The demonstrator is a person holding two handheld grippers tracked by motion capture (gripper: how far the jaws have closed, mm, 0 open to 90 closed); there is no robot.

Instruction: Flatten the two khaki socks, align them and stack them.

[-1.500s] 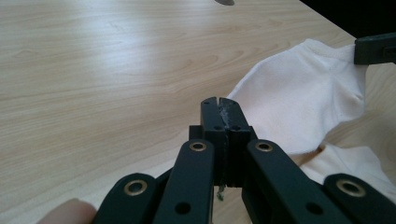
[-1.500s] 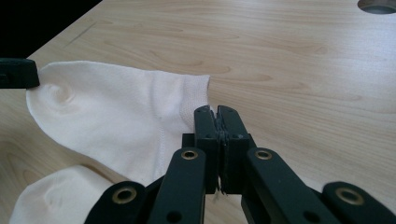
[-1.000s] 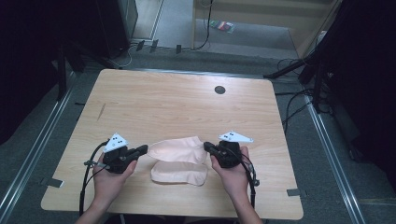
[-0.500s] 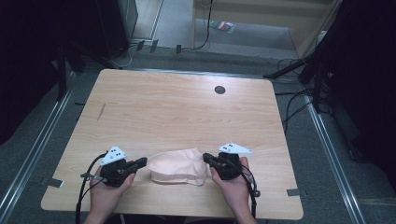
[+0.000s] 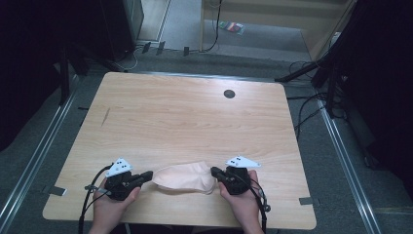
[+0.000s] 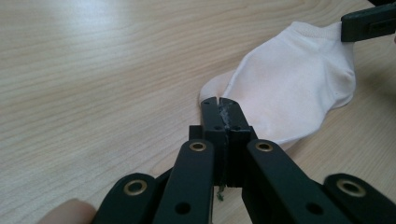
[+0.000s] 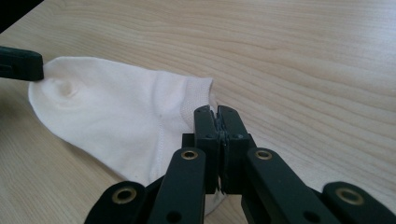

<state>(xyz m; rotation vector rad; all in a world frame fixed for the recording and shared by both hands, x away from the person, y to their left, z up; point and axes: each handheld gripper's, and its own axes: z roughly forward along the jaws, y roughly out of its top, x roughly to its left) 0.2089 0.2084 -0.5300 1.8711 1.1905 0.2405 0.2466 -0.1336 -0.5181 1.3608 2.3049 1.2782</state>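
Both sets of fingers clamped on the sock, left gripper and right gripper at opposite ends; bare worktop beyond, dark round hole far right.

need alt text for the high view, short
Two hand-held grippers stretch a pale sock between them near the front edge of a wooden table, the left claw shut on one end and the right claw on the other.

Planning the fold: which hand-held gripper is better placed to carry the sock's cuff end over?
Right, likely. The right hand-held gripper is shut at the sock at its ribbed cuff; the left hand-held gripper is closed at the toe end.
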